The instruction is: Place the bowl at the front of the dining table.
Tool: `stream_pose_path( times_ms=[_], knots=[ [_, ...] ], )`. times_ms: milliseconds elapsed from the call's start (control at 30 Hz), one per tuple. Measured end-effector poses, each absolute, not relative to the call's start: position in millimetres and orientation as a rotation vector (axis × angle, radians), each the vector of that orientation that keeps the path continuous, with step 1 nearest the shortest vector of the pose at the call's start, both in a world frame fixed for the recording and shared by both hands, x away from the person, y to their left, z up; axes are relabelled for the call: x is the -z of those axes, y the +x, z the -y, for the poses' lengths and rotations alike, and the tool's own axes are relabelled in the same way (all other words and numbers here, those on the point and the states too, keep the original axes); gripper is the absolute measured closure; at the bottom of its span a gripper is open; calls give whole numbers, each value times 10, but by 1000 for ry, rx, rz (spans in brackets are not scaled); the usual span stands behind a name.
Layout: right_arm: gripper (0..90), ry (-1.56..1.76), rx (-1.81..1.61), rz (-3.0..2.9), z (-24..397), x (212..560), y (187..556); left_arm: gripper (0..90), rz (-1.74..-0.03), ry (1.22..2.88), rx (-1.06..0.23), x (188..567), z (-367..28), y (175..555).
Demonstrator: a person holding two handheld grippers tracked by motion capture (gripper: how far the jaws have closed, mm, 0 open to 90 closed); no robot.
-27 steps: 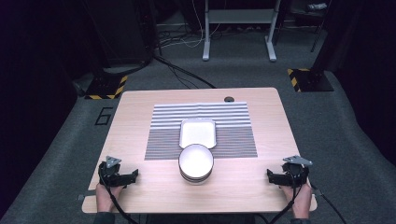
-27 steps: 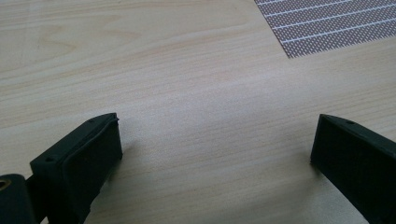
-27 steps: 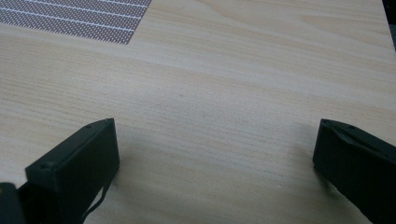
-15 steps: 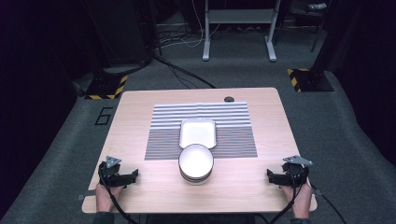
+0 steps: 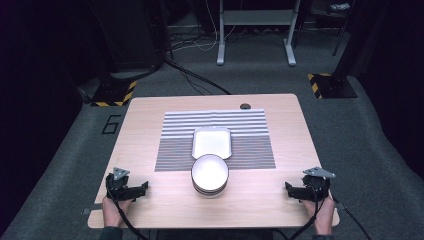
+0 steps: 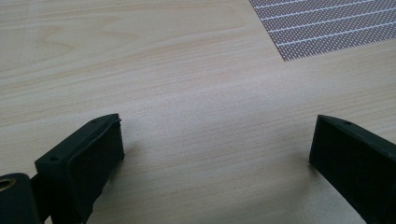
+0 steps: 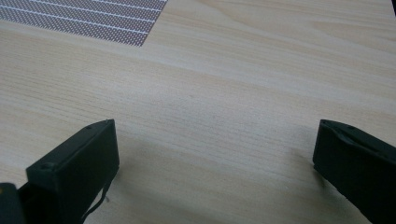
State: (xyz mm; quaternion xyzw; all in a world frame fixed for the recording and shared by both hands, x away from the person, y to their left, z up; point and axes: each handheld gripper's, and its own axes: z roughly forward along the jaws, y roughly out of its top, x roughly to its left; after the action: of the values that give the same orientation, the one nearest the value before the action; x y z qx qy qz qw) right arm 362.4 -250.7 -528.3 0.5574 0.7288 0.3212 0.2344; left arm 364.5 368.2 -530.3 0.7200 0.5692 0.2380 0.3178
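1. Nothing has moved since the earlier frames: both grippers sit at the same near corners of the table, and the bowls and tray lie where they were.
2. The left gripper [image 5: 142, 187] rests low at the near left corner, held by the person's left hand [image 5: 113, 210]. Its jaws stand wide apart with nothing between them but bare wood, released and holding nothing.
3. The right gripper [image 5: 289, 188] rests at the near right corner in the right hand [image 5: 322, 212]. Its jaws are spread just as wide, empty, over plain tabletop.
4. Both grippers point inward toward the middle of the table, well apart from each other and from the dishes.
5. The stack of bowls [image 5: 210, 174], white inside with a dark rim, stands between the two grippers at the near edge of the striped mat [image 5: 250, 131], overlapping it.
6. A white tray [image 5: 212, 142] with rounded corners lies on the mat just behind the bowls, touching or almost touching them.
7. The table [image 5: 145, 120] is pale wood; a small dark round fitting [image 5: 244, 106] sits near its far edge.
8. The room is dim, with grey carpet [image 5: 360, 140], loose cables [image 5: 190, 75] on the floor, yellow-and-black hazard-striped plates [image 5: 327, 85] and a grey metal stand [image 5: 255, 30] behind.
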Motion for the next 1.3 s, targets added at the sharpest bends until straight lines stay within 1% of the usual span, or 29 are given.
stream_pose_path(
  times_ms=[633, 1033, 1300],
  knots=[
    [0, 1483, -888, -2021, 2468, 5251, 3596, 32, -1464, 1918, -613, 5253, -3567, 3562],
    [0, 1385, -904, -2084, 2203, 5089, 3587, 37, -1410, 1926, -608, 5190, -3490, 3498],
    [1, 1356, -918, -2114, 2042, 4984, 3646, 38, -1381, 1904, -624, 5059, -3517, 3498]
  ],
)
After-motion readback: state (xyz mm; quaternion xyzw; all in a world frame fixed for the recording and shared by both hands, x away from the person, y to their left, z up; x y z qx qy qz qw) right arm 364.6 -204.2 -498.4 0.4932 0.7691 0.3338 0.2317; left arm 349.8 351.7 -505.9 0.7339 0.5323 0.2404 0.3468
